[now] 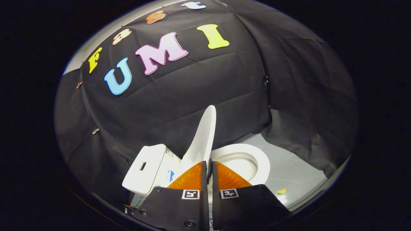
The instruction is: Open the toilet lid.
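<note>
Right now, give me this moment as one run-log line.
lid: raised, upright | gripper: shut on lid's edge | bowl: exposed | tank: beside lid

Creased black cloth walls drape down to a pale grey floor bearing a small yellow marker.

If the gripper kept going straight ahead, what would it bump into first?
Probably the raised toilet lid: the gripper has its fingers nearly shut right at the lid's lower edge. Whether they already pinch it is unclear.
</note>
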Available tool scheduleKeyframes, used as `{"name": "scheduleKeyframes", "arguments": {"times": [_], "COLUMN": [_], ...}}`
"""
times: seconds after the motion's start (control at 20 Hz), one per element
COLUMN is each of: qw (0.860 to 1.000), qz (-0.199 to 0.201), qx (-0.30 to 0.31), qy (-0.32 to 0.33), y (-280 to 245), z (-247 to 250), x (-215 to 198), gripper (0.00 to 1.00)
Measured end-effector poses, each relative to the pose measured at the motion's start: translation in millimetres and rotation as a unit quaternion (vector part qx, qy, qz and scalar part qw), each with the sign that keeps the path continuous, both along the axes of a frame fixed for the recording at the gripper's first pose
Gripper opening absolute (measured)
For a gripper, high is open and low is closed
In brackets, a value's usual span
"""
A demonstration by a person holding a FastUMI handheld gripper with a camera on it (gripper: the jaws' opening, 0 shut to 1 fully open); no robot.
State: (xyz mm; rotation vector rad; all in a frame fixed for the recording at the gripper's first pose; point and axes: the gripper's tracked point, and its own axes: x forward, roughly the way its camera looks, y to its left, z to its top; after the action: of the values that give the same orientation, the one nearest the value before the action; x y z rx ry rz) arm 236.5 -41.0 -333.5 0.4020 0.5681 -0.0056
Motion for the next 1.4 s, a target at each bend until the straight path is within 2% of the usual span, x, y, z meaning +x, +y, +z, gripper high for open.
{"name": "scheduleKeyframes", "arguments": {"times": [0.2,0.85,1.4], "qw": [0.999,0.988,0.974], "qz": [0.000,0.035,0.087], "qx": [-0.040,-0.137,-0.187], "qy": [-0.009,-0.062,-0.099], "y": [20.3,122.3,235.4], "z": [14.5,66.5,87.3], "x": [2.3,3.1,0.8], "gripper": [0.09,0.10,0.13]}}
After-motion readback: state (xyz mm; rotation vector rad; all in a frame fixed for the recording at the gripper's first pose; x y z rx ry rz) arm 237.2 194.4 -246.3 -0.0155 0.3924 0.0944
